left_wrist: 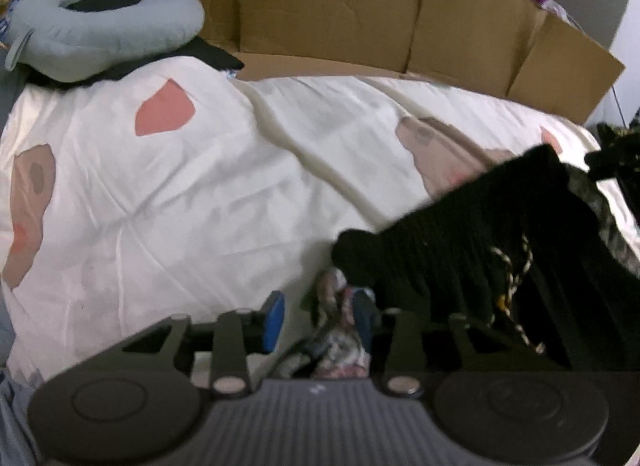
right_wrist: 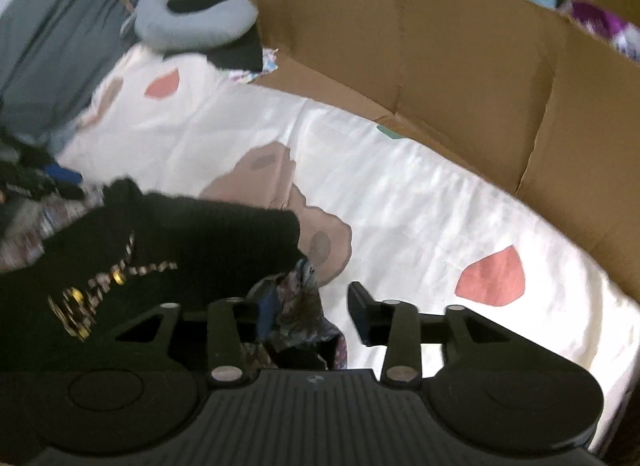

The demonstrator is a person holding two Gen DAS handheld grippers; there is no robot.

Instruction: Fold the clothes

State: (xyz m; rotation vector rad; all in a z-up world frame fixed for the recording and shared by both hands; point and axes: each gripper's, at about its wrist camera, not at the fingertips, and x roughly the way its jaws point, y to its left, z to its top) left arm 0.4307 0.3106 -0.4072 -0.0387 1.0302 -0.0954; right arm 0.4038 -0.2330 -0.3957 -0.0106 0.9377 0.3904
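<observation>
A black garment (left_wrist: 452, 250) with a twisted drawstring (left_wrist: 516, 266) lies bunched on the white bed cover (left_wrist: 180, 193), to the right of my left gripper (left_wrist: 319, 320). A fold of patterned fabric (left_wrist: 338, 330) stands between that gripper's blue pads, which are apart and do not press on it. In the right wrist view the same black garment (right_wrist: 192, 238) lies at the left, and patterned fabric (right_wrist: 300, 306) rests beside the left pad of my right gripper (right_wrist: 314, 312). Its jaws are open, and the right pad is clear of any cloth.
A cardboard wall (left_wrist: 328, 9) (right_wrist: 460, 65) runs along the far side of the bed. A grey neck pillow (left_wrist: 104, 33) (right_wrist: 192, 13) lies on dark cloth at the far left corner. A grey blanket (right_wrist: 52, 37) lies left of the white cover (right_wrist: 420, 201).
</observation>
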